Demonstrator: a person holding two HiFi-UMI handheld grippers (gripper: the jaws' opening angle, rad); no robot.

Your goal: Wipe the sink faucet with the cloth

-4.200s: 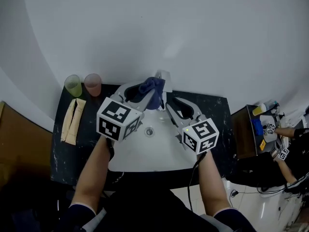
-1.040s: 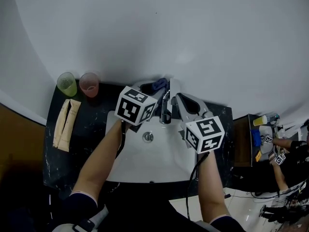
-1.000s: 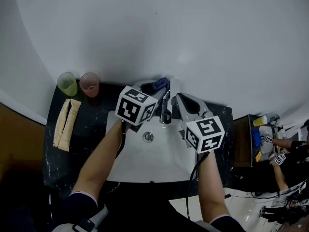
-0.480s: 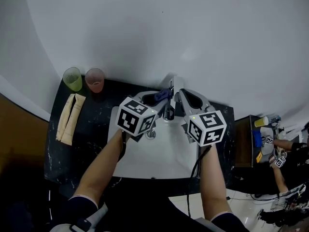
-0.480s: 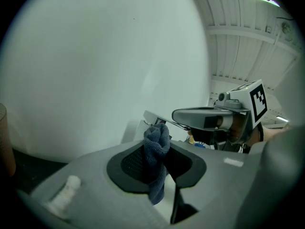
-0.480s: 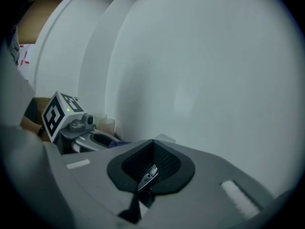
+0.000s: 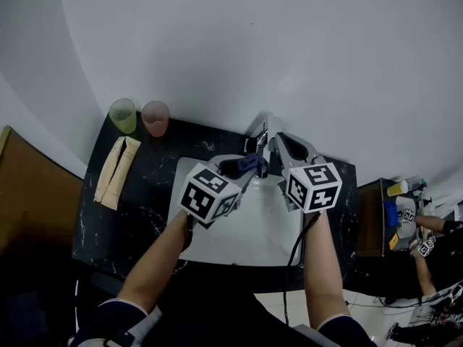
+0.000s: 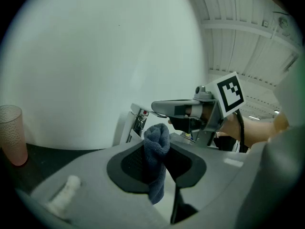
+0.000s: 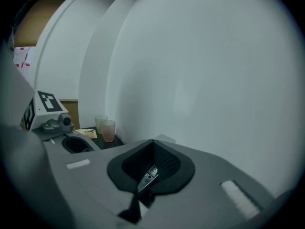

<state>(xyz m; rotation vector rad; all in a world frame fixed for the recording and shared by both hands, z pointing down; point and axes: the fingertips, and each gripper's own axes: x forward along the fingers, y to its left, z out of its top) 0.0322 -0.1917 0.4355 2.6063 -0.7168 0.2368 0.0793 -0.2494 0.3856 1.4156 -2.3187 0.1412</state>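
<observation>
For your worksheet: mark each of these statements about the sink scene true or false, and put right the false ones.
1. The left gripper holds a blue cloth between its fingers. True.
2. The green cup and the pink cup stand inside the sink. False: both stand on the black counter, at its back left corner, clear of the basin.
3. The right gripper has its fingers spread wide apart. False: they are closed, with a chrome part of the faucet showing between them.
4. A folded beige towel lies on the counter in front of the cups. True.
</observation>
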